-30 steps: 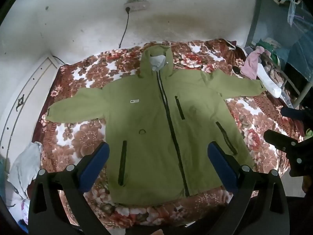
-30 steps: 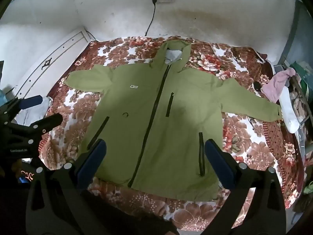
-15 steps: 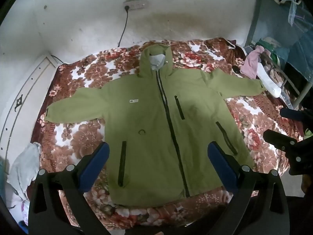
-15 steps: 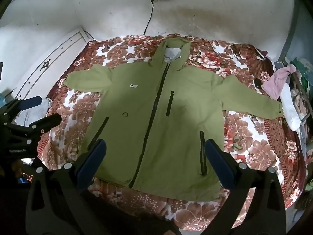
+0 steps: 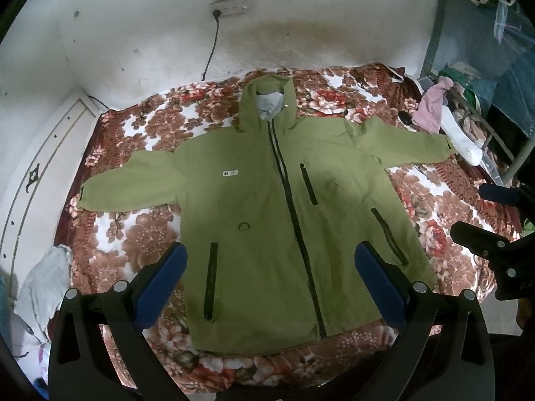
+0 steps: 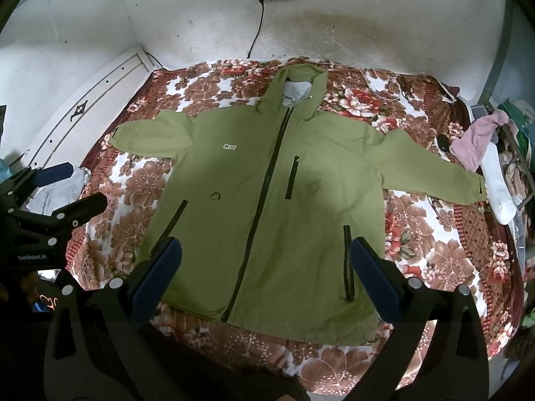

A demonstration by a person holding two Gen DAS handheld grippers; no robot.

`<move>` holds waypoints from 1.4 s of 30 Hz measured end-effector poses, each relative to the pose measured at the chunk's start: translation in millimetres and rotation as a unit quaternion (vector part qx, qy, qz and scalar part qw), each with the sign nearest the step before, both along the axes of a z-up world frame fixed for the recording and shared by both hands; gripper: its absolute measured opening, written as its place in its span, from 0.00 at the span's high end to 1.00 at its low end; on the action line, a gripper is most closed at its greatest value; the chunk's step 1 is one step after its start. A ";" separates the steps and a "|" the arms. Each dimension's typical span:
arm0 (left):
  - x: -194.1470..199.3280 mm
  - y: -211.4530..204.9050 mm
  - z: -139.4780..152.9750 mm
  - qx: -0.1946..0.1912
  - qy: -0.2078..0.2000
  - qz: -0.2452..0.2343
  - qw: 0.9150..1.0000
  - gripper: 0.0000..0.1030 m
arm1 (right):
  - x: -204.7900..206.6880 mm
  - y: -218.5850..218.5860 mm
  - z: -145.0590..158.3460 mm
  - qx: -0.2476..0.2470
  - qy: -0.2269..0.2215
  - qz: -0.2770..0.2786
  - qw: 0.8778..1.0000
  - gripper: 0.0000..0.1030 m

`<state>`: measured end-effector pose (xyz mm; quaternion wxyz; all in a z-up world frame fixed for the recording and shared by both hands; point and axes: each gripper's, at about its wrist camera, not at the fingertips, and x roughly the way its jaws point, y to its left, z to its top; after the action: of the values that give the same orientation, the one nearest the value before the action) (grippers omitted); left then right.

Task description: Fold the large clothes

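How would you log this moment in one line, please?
jacket: flat, unfolded, sleeves out | left claw: open, empty | right claw: open, empty

A jacket (image 5: 267, 220) is spread flat on a bed (image 5: 140, 234), hood toward the wall (image 5: 140, 40) behind, sleeves stretched out to either side. A power strip (image 5: 230, 7) is mounted on that wall above the hood. A heap of clothes (image 6: 481, 140) is piled beyond the right sleeve's cuff.
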<state>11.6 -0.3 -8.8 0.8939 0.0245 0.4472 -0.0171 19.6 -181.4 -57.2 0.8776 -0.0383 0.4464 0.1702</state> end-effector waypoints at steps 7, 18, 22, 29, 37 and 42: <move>1.0 -0.9 2.3 0.000 0.001 -0.002 1.000 0.05 | 1.7 -2.6 -2.2 -0.001 0.004 -0.006 1.000 0.04; 0.4 -8.0 1.2 0.005 -0.003 -0.005 1.000 0.05 | 1.6 -1.5 -3.9 -0.002 0.006 -0.005 1.000 0.04; 0.5 -8.9 1.3 0.007 -0.002 0.001 1.000 0.05 | 2.0 1.3 -2.9 -0.006 0.006 -0.004 1.000 0.04; 0.1 -6.7 2.1 0.005 0.004 0.004 1.000 0.05 | 4.2 -2.2 -4.8 0.004 0.017 -0.012 1.000 0.04; 10.3 32.8 0.2 -0.007 0.016 0.065 0.998 0.05 | 13.9 4.4 -4.6 -0.005 0.022 -0.009 1.000 0.04; 18.0 75.4 -0.7 -0.043 0.022 0.110 0.993 0.05 | 31.7 21.3 -3.5 0.013 0.031 0.011 0.999 0.04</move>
<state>29.6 75.0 -9.5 0.8808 -0.0635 0.4653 0.0615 51.3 -160.1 -60.7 0.8617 -0.0268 0.4711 0.1866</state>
